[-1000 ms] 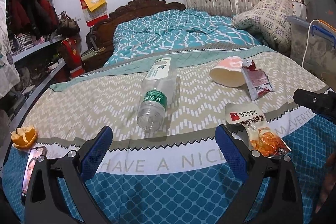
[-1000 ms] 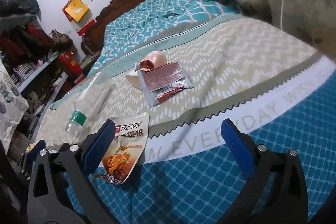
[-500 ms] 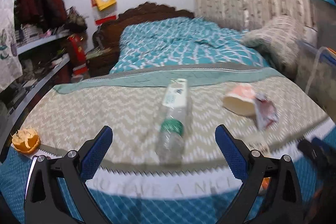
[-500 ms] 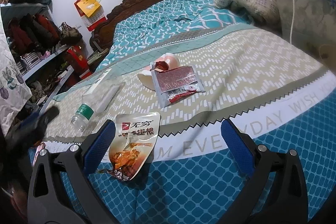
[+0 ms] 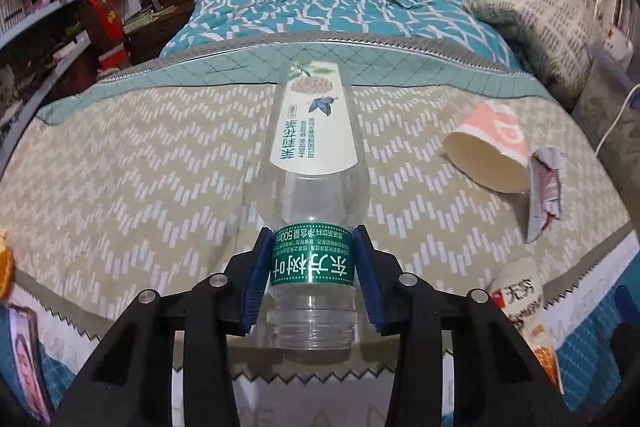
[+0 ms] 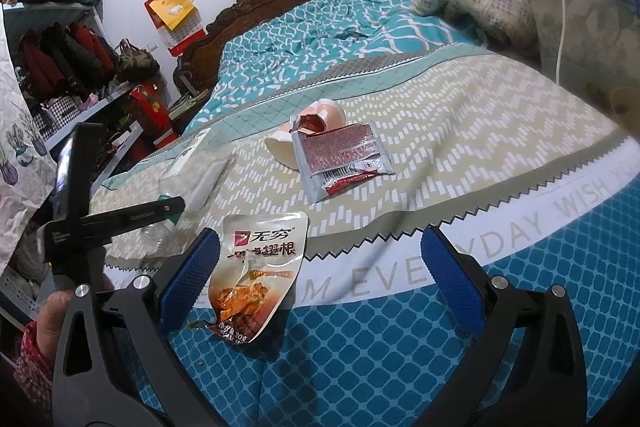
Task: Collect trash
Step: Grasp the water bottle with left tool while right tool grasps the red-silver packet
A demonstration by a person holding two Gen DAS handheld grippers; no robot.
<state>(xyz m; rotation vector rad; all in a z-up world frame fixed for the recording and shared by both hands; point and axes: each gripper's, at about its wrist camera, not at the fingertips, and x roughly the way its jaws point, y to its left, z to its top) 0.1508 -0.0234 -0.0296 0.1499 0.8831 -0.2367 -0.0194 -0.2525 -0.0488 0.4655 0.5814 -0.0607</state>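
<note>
Open right tongs (image 6: 316, 277) hover over orange snack packet (image 6: 256, 277).

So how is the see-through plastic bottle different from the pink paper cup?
The clear plastic bottle is long and see-through; the pink paper cup is short, with a cream inside. The bottle's green neck label is squeezed between the left gripper pads; nothing holds the cup. The bottle's mouth faces the camera; the cup's faces sideways. Both lie tipped over on the bedspread.

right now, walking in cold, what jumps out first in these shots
The left gripper has just been closing and now clamps the neck of a clear plastic bottle with a green label, lying mid-bed. Right of it lie a tipped pink paper cup and a silver-red wrapper; an orange snack pouch lies before the open right gripper.
</note>
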